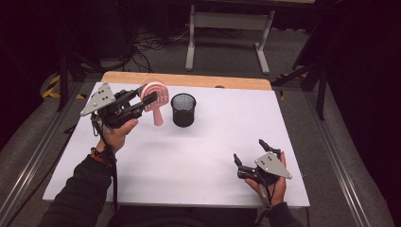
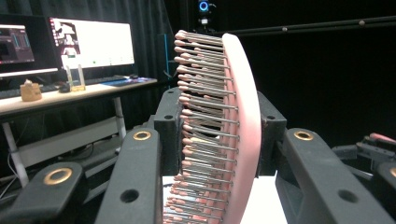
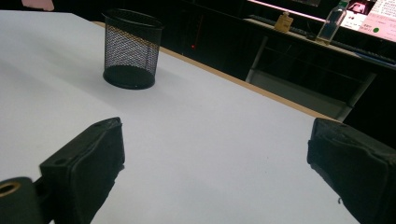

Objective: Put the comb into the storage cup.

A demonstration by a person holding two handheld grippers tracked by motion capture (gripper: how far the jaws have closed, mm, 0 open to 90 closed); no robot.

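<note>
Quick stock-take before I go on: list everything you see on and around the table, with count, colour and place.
hairbrush: one, pink, held off the table at its far left, handle hanging down
mesh cup: one, black, upright on the table right of the hairbrush
table: one, white top with a wooden far edge
desk frame: one, pale grey, on the floor beyond the table
monitors: two lit screens on a side desk, in the left gripper view
left hand-held gripper: one, black, shut on the hairbrush head
right hand-held gripper: one, black, jaws wide open, nothing between them, low over the near right corner
</note>
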